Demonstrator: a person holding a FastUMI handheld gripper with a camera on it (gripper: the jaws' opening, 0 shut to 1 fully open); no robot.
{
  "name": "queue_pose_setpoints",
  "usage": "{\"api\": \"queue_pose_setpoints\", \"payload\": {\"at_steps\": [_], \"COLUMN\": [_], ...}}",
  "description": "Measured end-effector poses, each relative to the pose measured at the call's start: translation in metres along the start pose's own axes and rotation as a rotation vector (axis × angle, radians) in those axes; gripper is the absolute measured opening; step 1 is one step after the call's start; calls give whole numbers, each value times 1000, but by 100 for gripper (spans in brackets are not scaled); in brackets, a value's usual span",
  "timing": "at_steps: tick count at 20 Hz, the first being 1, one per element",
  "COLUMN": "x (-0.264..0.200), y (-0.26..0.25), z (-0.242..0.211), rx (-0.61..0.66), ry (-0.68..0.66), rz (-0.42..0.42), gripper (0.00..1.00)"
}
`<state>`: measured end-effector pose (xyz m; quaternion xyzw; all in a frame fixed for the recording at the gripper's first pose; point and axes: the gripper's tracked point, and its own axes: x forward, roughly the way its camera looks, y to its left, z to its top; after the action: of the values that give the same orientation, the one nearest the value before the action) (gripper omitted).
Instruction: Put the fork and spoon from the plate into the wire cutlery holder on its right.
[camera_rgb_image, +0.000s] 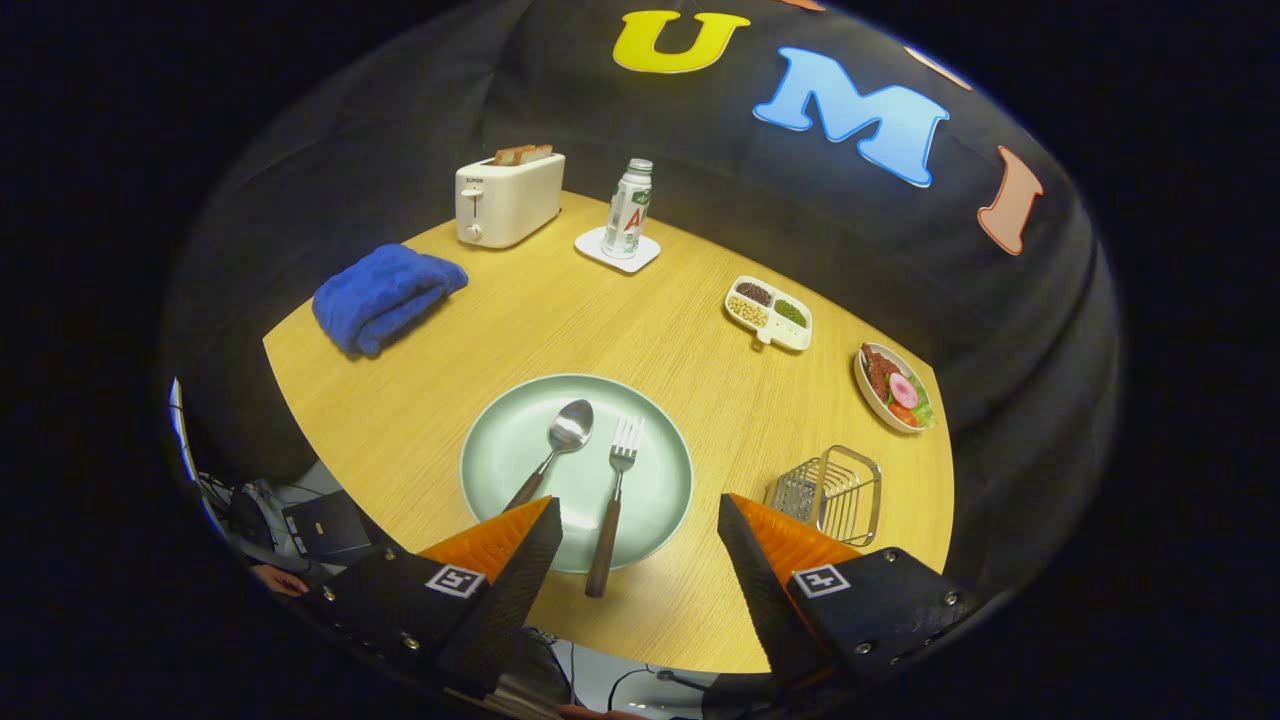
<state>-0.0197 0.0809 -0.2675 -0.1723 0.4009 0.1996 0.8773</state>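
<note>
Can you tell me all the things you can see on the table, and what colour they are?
Round wooden table: one, light yellow-brown, under everything.
Round plate: one, pale green, just ahead of the fingers.
Metal spoon with dark handle: one, silver, on the plate.
Metal fork with dark handle: one, silver, on the plate beside the spoon.
Wire cutlery holder: one, silver, right of the plate.
Folded towel: one, blue, far left.
Toaster with bread: one, cream, at the back.
Plastic bottle: one, white, standing on a white square coaster.
Divided snack tray: one, white, holding beans and seeds.
Bowl of food: one, white, far right.
Gripper: one, orange and black, fingers open, holding nothing.
</note>
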Motion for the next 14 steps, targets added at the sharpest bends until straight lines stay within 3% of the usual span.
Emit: {"api": "queue_pose_setpoints", "payload": {"at_steps": [10,14], "x": [48,55], "y": [23,26], "z": [-51,-47], "rx": [68,38], "ry": [233,245], "rz": [116,130], "gripper": [95,89]}}
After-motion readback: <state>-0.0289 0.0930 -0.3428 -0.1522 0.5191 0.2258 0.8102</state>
